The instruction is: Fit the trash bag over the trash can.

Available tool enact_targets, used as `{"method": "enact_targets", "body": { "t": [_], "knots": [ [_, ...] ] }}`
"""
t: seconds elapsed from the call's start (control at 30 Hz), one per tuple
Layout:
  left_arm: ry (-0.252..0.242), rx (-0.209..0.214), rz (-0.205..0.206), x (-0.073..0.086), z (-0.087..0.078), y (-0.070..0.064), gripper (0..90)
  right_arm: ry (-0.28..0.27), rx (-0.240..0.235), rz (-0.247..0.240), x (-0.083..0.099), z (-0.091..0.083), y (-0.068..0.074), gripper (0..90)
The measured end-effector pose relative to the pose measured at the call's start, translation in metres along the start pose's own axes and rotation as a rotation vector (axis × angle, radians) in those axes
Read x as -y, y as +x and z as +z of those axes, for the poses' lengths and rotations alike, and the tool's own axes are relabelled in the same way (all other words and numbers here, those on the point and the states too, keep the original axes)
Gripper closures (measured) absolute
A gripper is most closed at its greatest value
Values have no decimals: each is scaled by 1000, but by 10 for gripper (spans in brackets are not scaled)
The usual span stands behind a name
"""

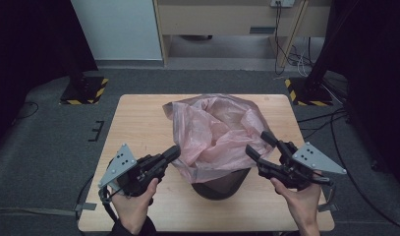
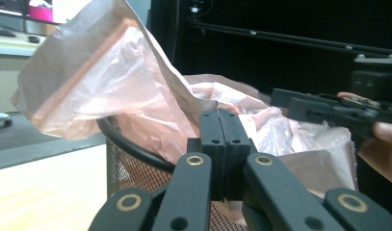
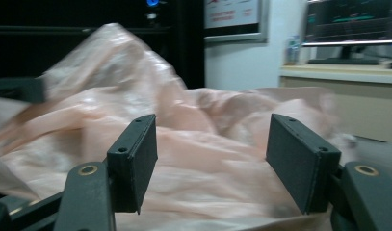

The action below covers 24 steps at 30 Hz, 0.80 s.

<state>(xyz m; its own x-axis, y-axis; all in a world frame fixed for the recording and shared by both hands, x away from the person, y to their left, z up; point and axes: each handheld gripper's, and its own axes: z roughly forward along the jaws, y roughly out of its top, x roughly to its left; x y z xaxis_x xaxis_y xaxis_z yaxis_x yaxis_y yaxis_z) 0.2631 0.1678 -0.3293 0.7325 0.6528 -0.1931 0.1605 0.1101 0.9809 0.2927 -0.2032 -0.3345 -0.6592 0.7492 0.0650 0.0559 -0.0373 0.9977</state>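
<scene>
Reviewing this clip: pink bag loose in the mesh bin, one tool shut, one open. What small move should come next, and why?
Probably ease the open right tool forward and close it on the translucent pink plastic bag. Its jaws stand apart just before the film, while the left tool sits shut at the opposite edge, and the bag bunches loosely above the black wire-mesh bin rather than being folded over the rim.

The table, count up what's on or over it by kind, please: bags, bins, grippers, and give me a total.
Pink plastic bag: 1
Black mesh bin: 1
Grippers: 2, the left gripper with jaws together, the right gripper with jaws apart
Total: 4
</scene>
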Motion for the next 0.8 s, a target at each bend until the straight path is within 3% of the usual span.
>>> {"method": "enact_targets", "body": {
  "t": [0.23,0.4,0.53,0.67,0.8],
  "knots": [
    [-1,30,-13,17,-2,-1,900,3,98,9,2,-8,-16,328],
    [10,30,-16,20,1,-1,900,13,127,29,6,-14,-23,304],
    [14,30,-14,23,2,-2,898,27,118,55,10,-19,-28,308],
    [19,27,-22,27,2,1,898,29,57,68,13,-22,-28,467],
    [25,29,-34,30,3,4,900,29,24,90,13,-24,-26,533]
  ]
}}
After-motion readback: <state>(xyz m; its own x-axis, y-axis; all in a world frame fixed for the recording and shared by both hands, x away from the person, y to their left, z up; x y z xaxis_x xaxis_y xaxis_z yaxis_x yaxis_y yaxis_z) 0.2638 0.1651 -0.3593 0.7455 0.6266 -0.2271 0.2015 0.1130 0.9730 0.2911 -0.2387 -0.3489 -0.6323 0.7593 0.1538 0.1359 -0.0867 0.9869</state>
